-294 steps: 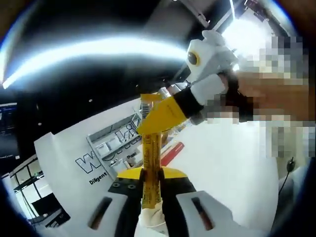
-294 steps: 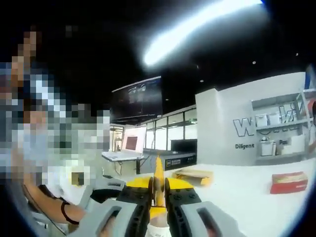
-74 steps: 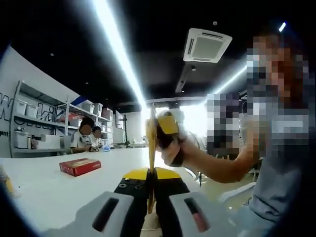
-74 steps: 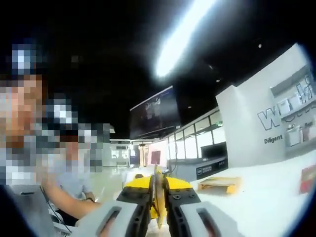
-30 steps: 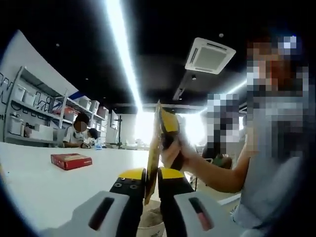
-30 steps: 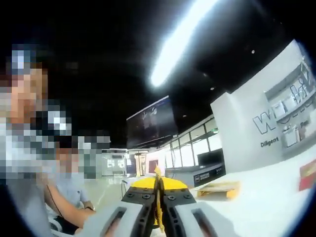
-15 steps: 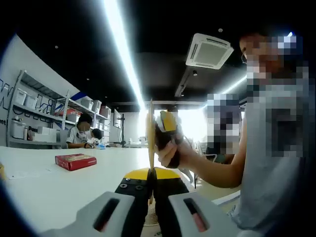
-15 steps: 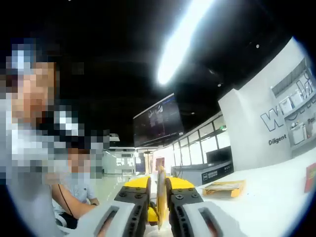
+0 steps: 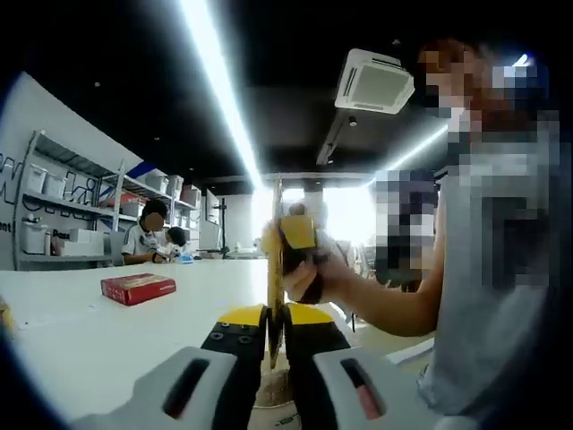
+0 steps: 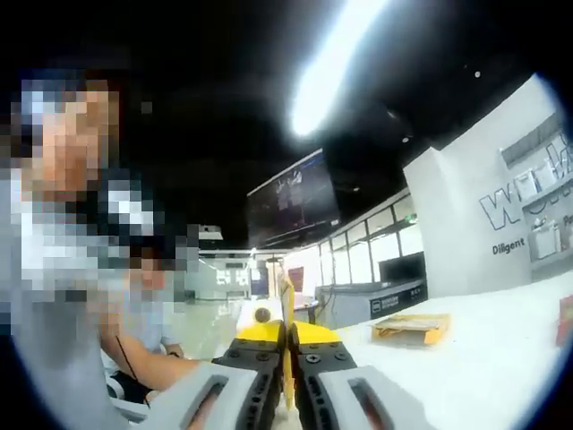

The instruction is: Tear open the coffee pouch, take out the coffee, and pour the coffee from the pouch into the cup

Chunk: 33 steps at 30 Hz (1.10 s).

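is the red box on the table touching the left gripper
No, in the left gripper view the red box lies far off on the white table, well apart from the left gripper, which is shut on the pouch.

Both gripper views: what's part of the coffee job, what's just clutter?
In the job:
coffee pouch, pinched by both grippers
left gripper
right gripper
cup below the left gripper

Lying about:
red box on the table
yellow packet
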Motion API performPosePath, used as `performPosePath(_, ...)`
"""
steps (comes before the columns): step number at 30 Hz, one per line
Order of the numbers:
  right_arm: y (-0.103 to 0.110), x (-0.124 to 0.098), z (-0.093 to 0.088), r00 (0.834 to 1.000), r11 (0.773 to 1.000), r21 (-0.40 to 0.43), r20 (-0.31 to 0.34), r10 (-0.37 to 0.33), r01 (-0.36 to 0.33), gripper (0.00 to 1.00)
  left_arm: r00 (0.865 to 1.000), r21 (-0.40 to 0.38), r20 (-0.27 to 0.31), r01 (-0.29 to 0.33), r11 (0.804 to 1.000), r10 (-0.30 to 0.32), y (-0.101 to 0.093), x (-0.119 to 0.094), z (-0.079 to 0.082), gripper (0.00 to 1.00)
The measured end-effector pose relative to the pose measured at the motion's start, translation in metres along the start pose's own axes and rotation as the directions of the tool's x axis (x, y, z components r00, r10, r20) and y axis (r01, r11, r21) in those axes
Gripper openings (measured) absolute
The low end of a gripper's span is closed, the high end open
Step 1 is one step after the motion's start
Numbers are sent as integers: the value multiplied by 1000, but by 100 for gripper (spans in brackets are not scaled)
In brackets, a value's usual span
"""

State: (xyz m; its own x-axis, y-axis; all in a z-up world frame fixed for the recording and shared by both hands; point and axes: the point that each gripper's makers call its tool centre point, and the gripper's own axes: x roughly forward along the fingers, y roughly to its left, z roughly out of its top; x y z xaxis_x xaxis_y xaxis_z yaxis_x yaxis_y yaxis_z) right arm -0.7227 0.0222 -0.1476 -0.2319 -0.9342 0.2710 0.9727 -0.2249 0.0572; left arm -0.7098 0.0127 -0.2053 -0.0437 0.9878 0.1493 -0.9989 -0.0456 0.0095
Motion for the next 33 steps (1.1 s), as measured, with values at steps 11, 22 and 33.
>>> performPosePath(11, 6, 5, 1, 999, 999, 0, 26, 44, -44, 4, 999, 0, -41, 36, 999, -36, 17, 0, 21, 13)
performPosePath(22, 2, 2, 5, 1000, 998, -55, -5, 29, -29, 18, 996, 30, -91, 26, 999, -23, 24, 1, 20, 5)
performPosePath(33, 4, -3, 29, 999, 999, -38, 24, 40, -39, 7, 991, 31, -127, 46, 998, -42, 15, 3, 12, 5)
